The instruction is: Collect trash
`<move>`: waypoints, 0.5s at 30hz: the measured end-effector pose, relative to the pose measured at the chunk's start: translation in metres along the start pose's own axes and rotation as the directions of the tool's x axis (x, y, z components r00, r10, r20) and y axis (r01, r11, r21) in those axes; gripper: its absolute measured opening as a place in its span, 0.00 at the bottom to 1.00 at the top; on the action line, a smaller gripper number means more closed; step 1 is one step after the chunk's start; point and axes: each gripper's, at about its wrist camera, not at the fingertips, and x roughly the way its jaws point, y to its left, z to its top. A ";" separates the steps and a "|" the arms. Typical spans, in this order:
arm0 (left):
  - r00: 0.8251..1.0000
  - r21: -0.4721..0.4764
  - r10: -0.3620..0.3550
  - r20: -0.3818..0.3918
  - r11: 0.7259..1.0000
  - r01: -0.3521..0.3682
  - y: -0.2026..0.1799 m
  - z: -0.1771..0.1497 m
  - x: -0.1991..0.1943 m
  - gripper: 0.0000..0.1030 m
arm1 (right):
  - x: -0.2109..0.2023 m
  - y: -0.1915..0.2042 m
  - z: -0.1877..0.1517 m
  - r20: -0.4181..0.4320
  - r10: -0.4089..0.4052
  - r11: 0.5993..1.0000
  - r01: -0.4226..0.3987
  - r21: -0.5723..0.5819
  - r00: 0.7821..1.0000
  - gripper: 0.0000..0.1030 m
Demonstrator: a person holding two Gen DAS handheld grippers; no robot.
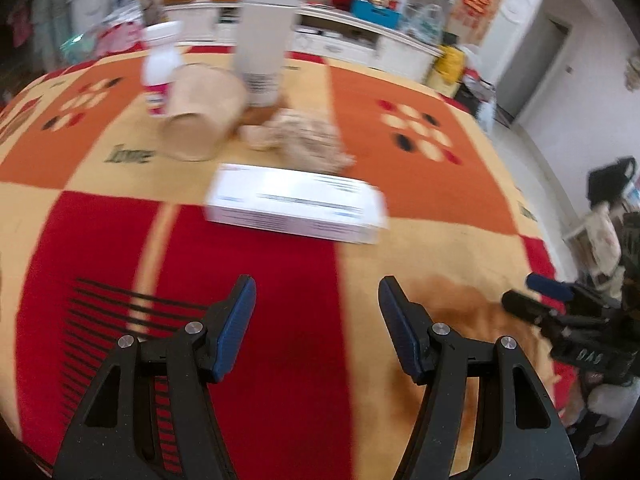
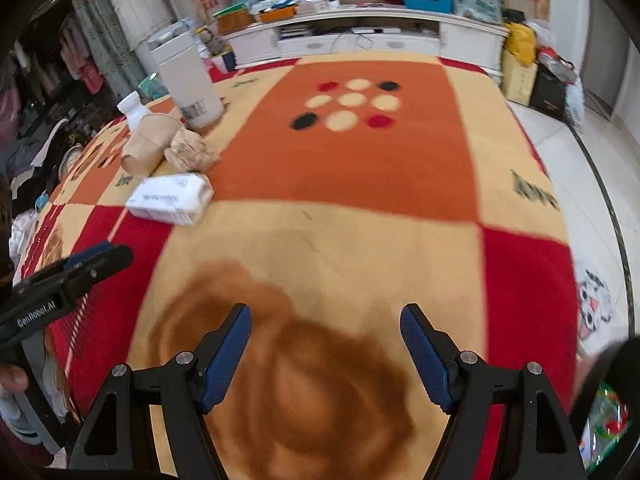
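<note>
Two grippers: both hang above the patterned blanket (image 2: 360, 216) that covers the worktop, each empty, with blue-padded fingers spread wide.
Left gripper (image 1: 318, 322): jaws apart over a red panel of the blanket, pointing toward the cluster of trash ahead and touching none of it; in the right wrist view it shows at the left edge (image 2: 86, 258), reaching in from the side.
Right gripper (image 2: 326, 344): jaws apart above a brown swirl printed on the blanket, well apart from the trash; in the left wrist view it enters at the right edge (image 1: 532, 290).
Hand pose: part of a finger shows at the lower left of the right wrist view, behind the left gripper's body; little else of either hand can be seen.
White carton (image 1: 296, 208): a flat box lying on its side, nearest the left gripper, just in front of the other items.
Crumpled paper (image 1: 308, 142): a tan wad just behind the carton.
Paper cup (image 1: 200, 116): brown, tipped on its side with the open mouth toward the left wrist camera, beside the crumpled paper.
Small bottle (image 1: 160, 68): white with a pink label, upright behind the cup.
Tall white container (image 1: 262, 48): upright at the back of the group, with a barcode near its base.
Trash position: all five items are grouped on the left part of the worktop as the right wrist view shows it.
Background: a white cabinet (image 2: 360, 36) runs along the far wall.
</note>
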 end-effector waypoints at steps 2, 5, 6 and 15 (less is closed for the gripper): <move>1.000 -0.028 0.024 0.001 0.999 -0.024 0.018 0.003 0.000 0.61 | 0.010 0.013 0.018 0.008 0.011 1.000 -0.011 -0.016 1.000 0.72; 0.999 -0.061 0.037 -0.001 0.997 -0.037 0.040 0.005 -0.002 0.61 | 0.029 0.031 0.046 0.018 0.021 0.999 -0.020 -0.038 1.000 0.72; 0.999 -0.073 0.041 -0.003 0.997 -0.041 0.047 0.005 -0.003 0.61 | 0.035 0.036 0.055 0.016 0.019 0.999 -0.018 -0.046 1.000 0.72; 0.999 -0.136 0.036 -0.032 0.990 -0.040 0.087 0.003 -0.004 0.61 | 0.101 0.063 0.111 -0.032 -0.058 0.992 0.054 -0.117 0.998 0.72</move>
